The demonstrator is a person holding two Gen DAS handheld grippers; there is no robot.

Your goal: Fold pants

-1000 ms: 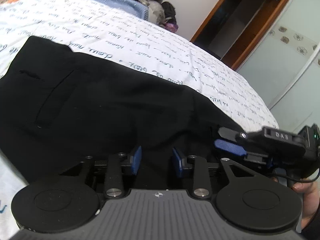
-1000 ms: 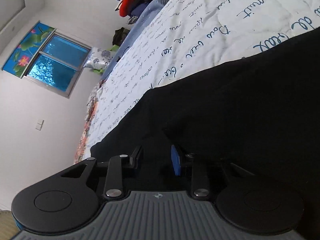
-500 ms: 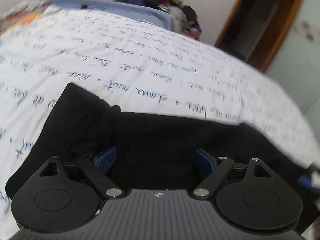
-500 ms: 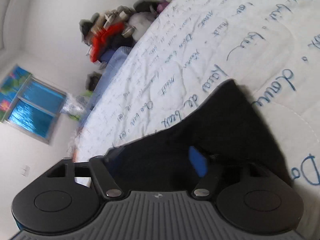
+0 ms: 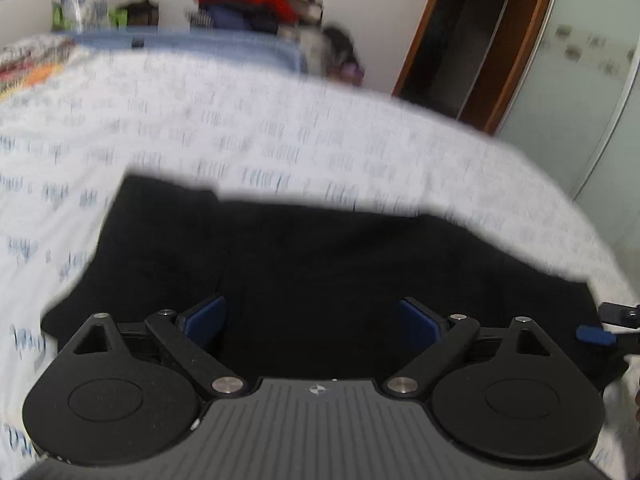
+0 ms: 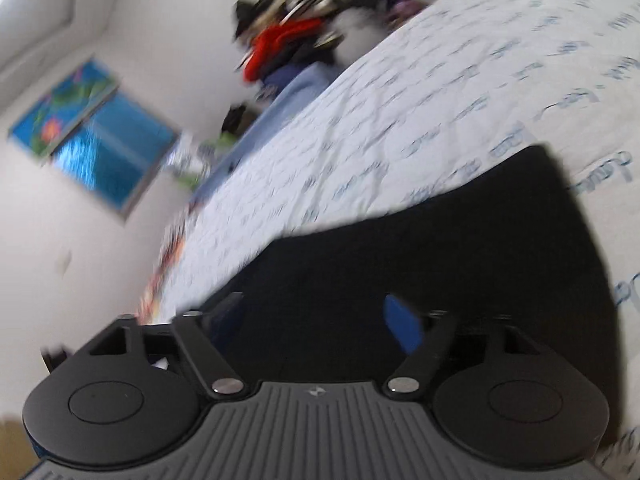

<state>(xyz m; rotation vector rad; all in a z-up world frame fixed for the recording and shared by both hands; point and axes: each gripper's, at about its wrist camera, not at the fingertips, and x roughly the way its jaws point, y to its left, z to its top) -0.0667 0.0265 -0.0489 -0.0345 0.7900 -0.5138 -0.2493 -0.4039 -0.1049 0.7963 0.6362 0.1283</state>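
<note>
Just matte black pants (image 5: 320,264), folded, on script-printed quilted bedspread (image 5: 280,128).

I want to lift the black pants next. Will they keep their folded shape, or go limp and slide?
The pants look like thin soft cloth lying flat on the bedspread, so they will probably sag and unfold if lifted by one edge. They seem light. Pushed, they would likely wrinkle rather than slide.

Even soft light, heavy motion blur, fisheye-bent edges
</note>
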